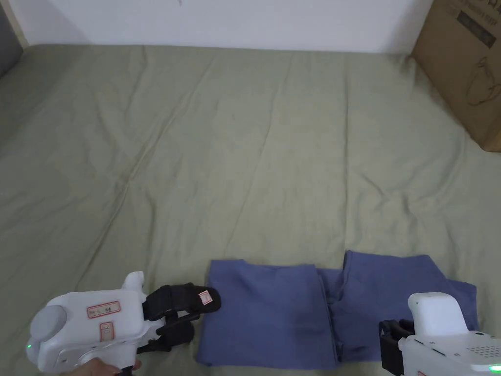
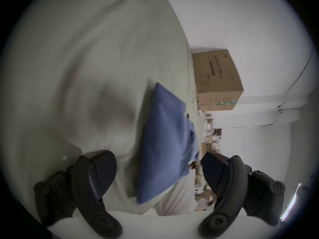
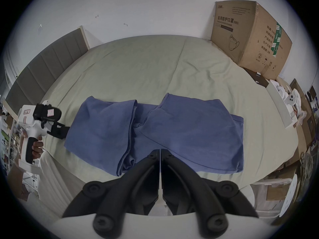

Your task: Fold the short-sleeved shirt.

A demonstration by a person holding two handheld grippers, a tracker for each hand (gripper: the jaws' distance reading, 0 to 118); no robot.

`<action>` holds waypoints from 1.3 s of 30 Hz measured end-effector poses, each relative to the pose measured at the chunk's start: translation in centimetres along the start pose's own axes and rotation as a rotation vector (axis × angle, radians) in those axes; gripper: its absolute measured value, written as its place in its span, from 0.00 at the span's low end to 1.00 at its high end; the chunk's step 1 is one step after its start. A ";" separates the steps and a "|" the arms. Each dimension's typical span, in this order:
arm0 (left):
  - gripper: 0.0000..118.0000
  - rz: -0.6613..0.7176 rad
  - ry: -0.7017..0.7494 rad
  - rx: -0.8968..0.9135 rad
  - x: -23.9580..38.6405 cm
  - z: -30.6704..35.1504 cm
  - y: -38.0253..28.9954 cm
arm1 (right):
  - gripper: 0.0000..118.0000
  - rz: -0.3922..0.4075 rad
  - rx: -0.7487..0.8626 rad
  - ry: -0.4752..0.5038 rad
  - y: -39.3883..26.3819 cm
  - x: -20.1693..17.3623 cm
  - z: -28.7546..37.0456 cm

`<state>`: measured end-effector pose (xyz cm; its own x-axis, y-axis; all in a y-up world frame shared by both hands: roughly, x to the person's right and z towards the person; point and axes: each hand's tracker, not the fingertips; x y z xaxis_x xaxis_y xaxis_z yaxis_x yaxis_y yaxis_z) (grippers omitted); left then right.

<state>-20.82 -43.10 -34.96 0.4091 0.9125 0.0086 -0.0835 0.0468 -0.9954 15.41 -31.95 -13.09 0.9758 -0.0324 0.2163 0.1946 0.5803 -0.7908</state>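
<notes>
Green bed [image 1: 244, 147]: left gripper [image 1: 198, 313] released beside shirt [image 1: 274, 318]; right gripper [image 3: 160, 152] apparently clenched, empty.

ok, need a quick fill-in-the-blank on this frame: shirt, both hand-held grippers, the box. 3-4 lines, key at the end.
1. The shirt lying on the bed sheet is ____ in colour.
2. The left hand-held gripper has its jaws ____.
3. The right hand-held gripper has its jaws ____, with no cloth between them.
4. The cardboard box sits at the bed's far ____ corner.

Missing words: blue; open; shut; right
</notes>
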 end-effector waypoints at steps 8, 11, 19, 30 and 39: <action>0.10 -0.008 0.018 -0.103 -1.6 -4.5 0.1 | 0.01 -0.031 -0.034 0.004 -0.2 0.5 -0.5; 0.10 -0.007 0.067 -0.061 -0.3 -3.1 0.0 | 0.01 -0.027 -0.028 -0.011 -0.1 0.8 -0.2; 0.10 -0.101 0.176 -0.021 1.1 3.6 1.6 | 0.01 -0.092 -0.024 0.009 0.1 1.9 -0.3; 0.10 -0.152 0.445 0.119 7.8 11.6 1.0 | 0.01 -0.172 -0.004 0.053 -1.4 3.4 -0.8; 0.10 -0.319 0.426 0.046 19.5 0.5 -2.1 | 0.01 -0.244 0.022 0.081 -2.9 6.4 -0.3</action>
<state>-13.12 -25.19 -32.67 0.7524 0.6049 0.2610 0.0692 0.3214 -0.9444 21.12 -34.04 -9.59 0.9052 -0.2379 0.3521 0.4238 0.5647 -0.7082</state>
